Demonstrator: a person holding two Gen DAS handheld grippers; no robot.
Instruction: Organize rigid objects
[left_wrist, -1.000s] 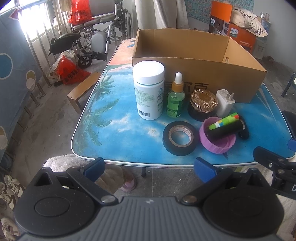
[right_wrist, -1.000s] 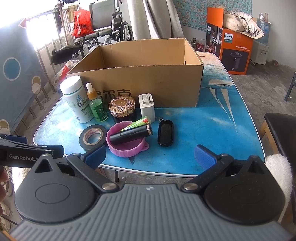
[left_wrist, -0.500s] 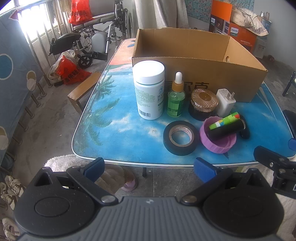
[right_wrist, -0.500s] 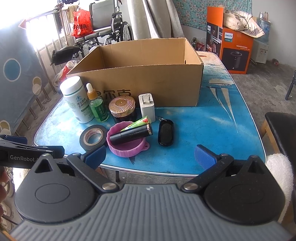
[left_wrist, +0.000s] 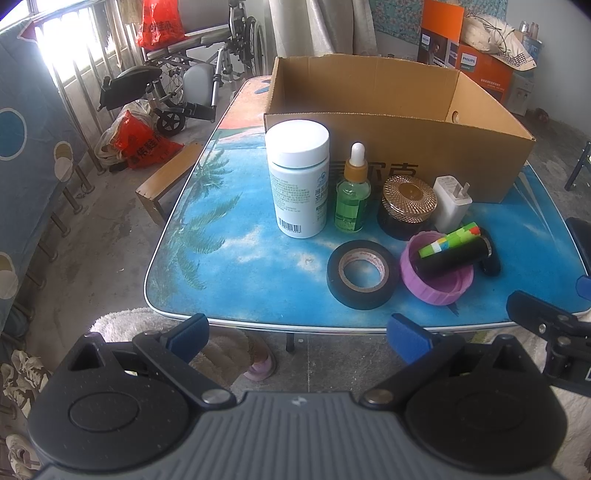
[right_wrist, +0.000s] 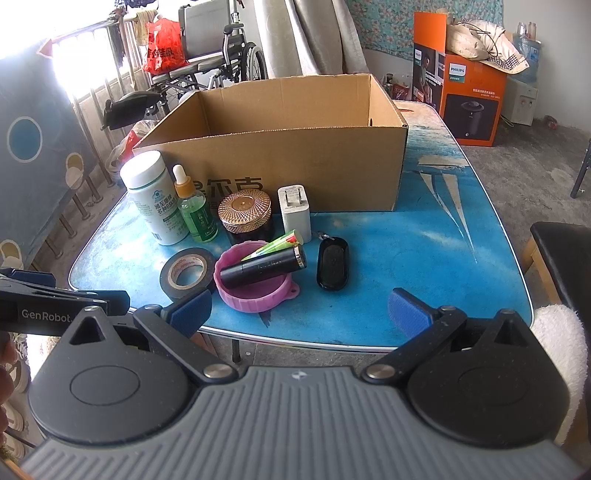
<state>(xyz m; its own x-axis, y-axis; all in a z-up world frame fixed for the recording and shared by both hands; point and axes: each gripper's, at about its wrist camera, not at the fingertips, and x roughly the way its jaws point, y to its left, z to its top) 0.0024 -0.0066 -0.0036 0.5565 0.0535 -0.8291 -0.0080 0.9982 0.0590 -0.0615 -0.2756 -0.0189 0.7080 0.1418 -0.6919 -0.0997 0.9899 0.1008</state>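
Both my grippers, left (left_wrist: 297, 334) and right (right_wrist: 299, 308), hang wide open with nothing held, short of the blue table's (right_wrist: 424, 254) near edge. Black tape roll (left_wrist: 363, 273), purple plastic lid (left_wrist: 436, 280) with black tube (left_wrist: 454, 254) across it, white bottle (left_wrist: 298, 183) sit before the open cardboard box (left_wrist: 388, 118).

"PHILIPS" stands on the orange box (right_wrist: 471, 107); "GenRobot" on the left gripper (right_wrist: 62, 308).

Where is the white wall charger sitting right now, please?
The white wall charger stands upright before the brown cardboard box, between the gold-lidded dark jar and the black oval key fob.
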